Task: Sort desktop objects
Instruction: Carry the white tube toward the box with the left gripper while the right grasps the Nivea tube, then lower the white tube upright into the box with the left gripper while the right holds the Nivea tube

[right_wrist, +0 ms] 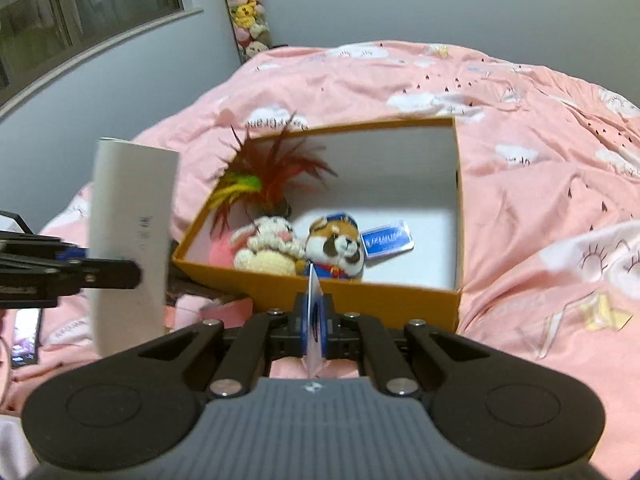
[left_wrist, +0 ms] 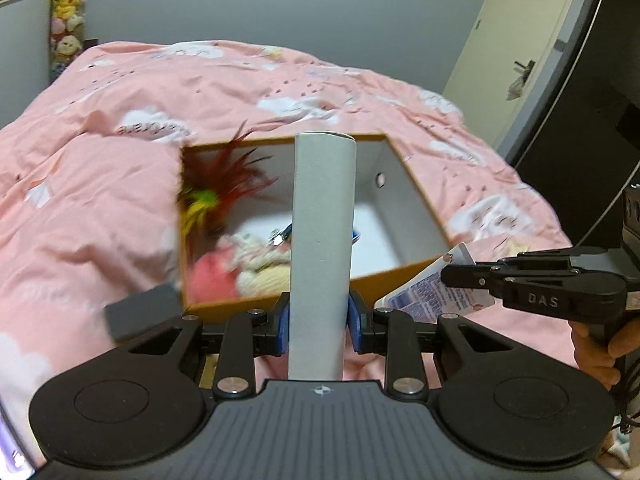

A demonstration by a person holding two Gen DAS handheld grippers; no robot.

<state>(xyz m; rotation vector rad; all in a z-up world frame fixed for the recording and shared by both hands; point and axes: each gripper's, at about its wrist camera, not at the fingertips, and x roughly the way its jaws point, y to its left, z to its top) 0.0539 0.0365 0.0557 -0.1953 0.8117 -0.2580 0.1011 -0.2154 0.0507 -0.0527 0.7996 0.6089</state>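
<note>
Left wrist view: left gripper [left_wrist: 319,320] clamps a white tube [left_wrist: 323,240] before the box [left_wrist: 416,200]; right gripper [right_wrist: 315,316] pinches a thin packet [right_wrist: 314,292].

Inside the matt orange cardboard box [right_wrist: 360,300], white and smooth within, lie fluffy plush toys [right_wrist: 296,246] and feathers [right_wrist: 276,176]; under the box, soft printed cotton bedding [right_wrist: 540,200].

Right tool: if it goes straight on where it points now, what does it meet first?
Probably the orange box: its near wall lies just beyond the right tool, which is shut on a thin card. Depth is unclear.
</note>
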